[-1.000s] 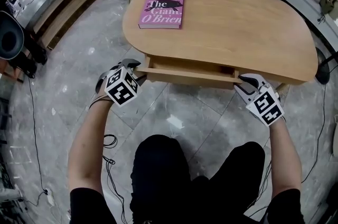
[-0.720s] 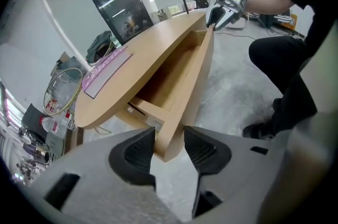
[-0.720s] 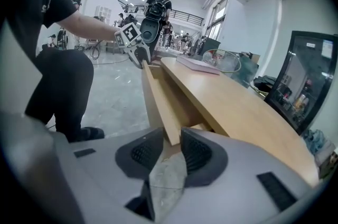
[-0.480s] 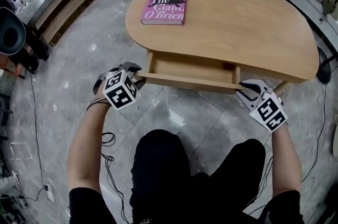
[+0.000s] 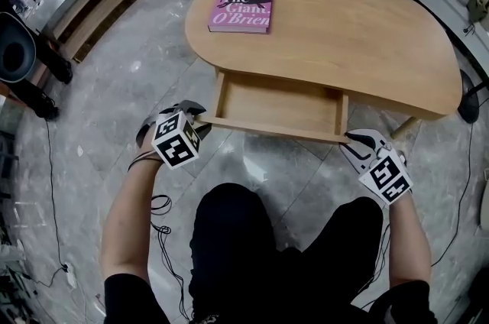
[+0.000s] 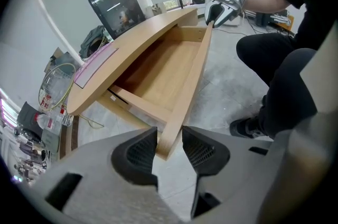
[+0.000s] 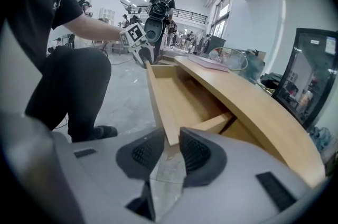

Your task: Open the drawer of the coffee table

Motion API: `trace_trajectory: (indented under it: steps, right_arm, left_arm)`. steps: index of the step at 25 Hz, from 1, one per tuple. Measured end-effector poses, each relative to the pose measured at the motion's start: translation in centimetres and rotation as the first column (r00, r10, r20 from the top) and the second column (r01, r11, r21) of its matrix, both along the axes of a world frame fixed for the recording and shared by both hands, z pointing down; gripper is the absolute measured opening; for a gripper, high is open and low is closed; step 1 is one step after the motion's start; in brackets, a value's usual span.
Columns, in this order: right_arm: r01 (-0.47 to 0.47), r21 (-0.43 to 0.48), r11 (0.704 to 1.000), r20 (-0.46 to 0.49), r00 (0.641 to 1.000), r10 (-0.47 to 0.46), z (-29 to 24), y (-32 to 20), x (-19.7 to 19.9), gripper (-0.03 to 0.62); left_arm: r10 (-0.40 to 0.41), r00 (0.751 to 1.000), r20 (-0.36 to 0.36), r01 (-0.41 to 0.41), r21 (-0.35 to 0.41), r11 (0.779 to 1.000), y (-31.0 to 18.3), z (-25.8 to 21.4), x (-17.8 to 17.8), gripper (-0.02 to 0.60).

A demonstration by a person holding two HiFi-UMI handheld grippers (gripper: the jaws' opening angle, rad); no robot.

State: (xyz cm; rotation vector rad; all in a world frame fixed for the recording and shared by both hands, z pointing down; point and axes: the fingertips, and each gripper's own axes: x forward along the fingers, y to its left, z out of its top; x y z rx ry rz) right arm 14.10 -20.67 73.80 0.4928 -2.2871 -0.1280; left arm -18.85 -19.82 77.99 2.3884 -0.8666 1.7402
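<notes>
Around drawer (image 5: 279,105) front corners, left gripper (image 6: 170,138), right gripper (image 7: 168,139) (fingers (image 6: 200,151) closing)

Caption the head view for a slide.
Left gripper and right gripper, jaws just tightened, grip the open, empty drawer of the coffee table.

The drawer (image 5: 279,105) lies open from above; the tabletop (image 5: 344,32) overhangs its back end.

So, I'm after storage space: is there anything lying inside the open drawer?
No, the drawer shows only its bare wooden bottom in the head view.
</notes>
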Motion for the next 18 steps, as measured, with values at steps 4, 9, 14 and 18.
trace_trajectory:
  steps: [4, 9, 14, 18]
  right_arm:
    - [0.013, -0.009, 1.000, -0.006, 1.000, -0.013, 0.3, 1.0, 0.0, 0.095]
    - [0.009, -0.024, 1.000, 0.018, 1.000, -0.009, 0.5, 2.0, 0.0, 0.097]
    - [0.017, -0.005, 1.000, 0.003, 1.000, -0.017, 0.5, 2.1, 0.2, 0.095]
    - [0.023, -0.011, 1.000, 0.003, 1.000, -0.023, 0.6, 2.2, 0.2, 0.095]
  left_arm:
    - [-0.004, 1.000, -0.003, 0.004, -0.003, 1.000, 1.0, 0.4, 0.0, 0.156]
    - [-0.006, 1.000, -0.006, 0.006, -0.004, 1.000, 2.0, 0.6, 0.0, 0.156]
    - [-0.008, 1.000, -0.004, 0.008, 0.000, 1.000, 2.4, 0.6, 0.1, 0.153]
    - [-0.009, 1.000, 0.001, 0.009, -0.003, 1.000, 2.4, 0.7, 0.1, 0.153]
